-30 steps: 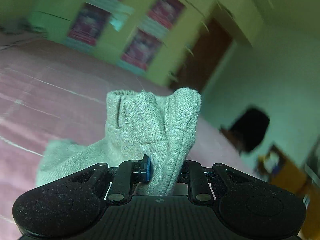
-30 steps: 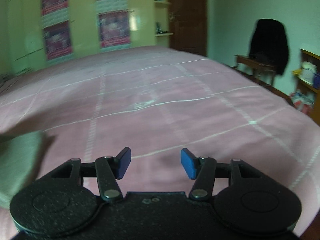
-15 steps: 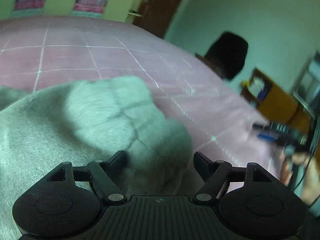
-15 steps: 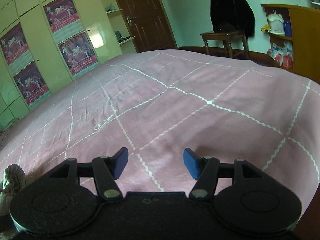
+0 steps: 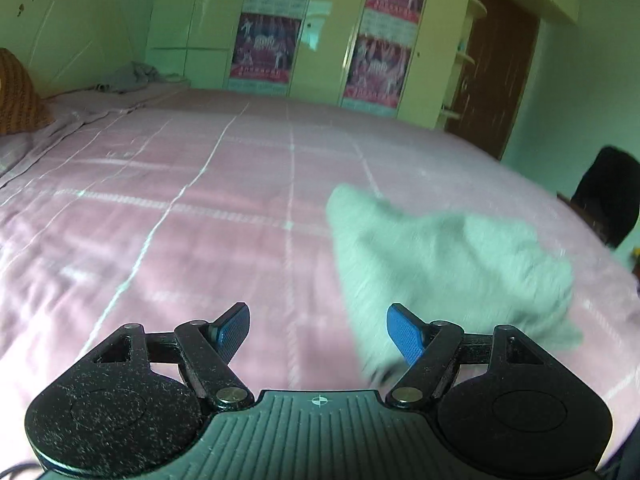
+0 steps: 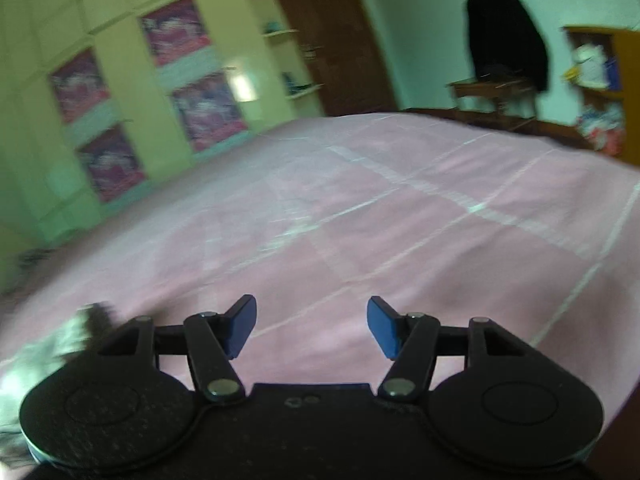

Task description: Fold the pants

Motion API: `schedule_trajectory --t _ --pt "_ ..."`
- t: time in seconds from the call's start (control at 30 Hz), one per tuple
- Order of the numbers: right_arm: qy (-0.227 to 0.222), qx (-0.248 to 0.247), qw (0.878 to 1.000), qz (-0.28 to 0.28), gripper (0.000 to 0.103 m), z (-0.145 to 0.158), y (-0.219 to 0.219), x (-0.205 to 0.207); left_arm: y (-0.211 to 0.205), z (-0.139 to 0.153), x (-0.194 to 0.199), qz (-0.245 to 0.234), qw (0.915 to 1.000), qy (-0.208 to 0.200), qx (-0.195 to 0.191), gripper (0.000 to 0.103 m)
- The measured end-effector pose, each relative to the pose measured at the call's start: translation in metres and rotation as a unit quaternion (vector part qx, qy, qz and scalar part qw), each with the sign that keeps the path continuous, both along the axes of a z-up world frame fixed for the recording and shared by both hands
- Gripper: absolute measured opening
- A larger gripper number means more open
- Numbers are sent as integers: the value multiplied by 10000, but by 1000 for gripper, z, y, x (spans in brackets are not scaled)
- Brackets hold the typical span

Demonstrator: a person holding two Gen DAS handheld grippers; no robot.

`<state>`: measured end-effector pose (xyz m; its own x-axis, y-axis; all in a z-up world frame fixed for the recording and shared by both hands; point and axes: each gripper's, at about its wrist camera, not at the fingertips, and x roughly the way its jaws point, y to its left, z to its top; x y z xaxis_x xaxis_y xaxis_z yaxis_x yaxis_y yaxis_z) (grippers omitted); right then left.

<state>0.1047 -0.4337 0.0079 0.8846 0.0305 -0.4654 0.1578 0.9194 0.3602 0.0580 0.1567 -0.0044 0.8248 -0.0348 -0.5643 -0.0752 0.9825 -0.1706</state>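
The grey pants [image 5: 444, 264] lie in a bunched heap on the pink bedspread [image 5: 180, 208], blurred, to the right of my left gripper [image 5: 318, 334]. The left gripper is open and empty, its right pad close to the heap's near edge. My right gripper [image 6: 311, 330] is open and empty above the pink bedspread [image 6: 400, 220]. A blurred grey patch of the pants [image 6: 48, 352] shows at the lower left of the right wrist view.
Green wardrobes with posters [image 5: 320, 32] stand beyond the bed. A brown door [image 5: 492, 68] is at the right. An orange pillow [image 5: 16, 92] and a grey cloth [image 5: 132, 76] lie at the bed's far left. A chair with a black garment [image 6: 504, 52] and a shelf [image 6: 600, 88] stand to the right.
My left gripper has opened and let go of the pants, which dropped onto the bed; it then swung left, away from the heap. The right gripper stayed open and turned.
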Motion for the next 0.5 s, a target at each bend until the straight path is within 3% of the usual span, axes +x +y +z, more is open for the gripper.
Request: schedule_trajectory --t 0.2,0.3,0.4,0.5 --pt "39 339 9915 1254 57 3 88 12 -44 -21 16 -596 9961 345 559 74" --pt "103 317 9826 1825 50 8 131 22 -54 -26 30 -384 9959 202 790 74" --pt "235 197 9774 2090 49 8 158 33 -38 -36 37 -190 9997 -2 152 74" --pt "480 142 9744 2193 49 4 171 46 -35 -37 36 -214 9998 -26 -12 74"
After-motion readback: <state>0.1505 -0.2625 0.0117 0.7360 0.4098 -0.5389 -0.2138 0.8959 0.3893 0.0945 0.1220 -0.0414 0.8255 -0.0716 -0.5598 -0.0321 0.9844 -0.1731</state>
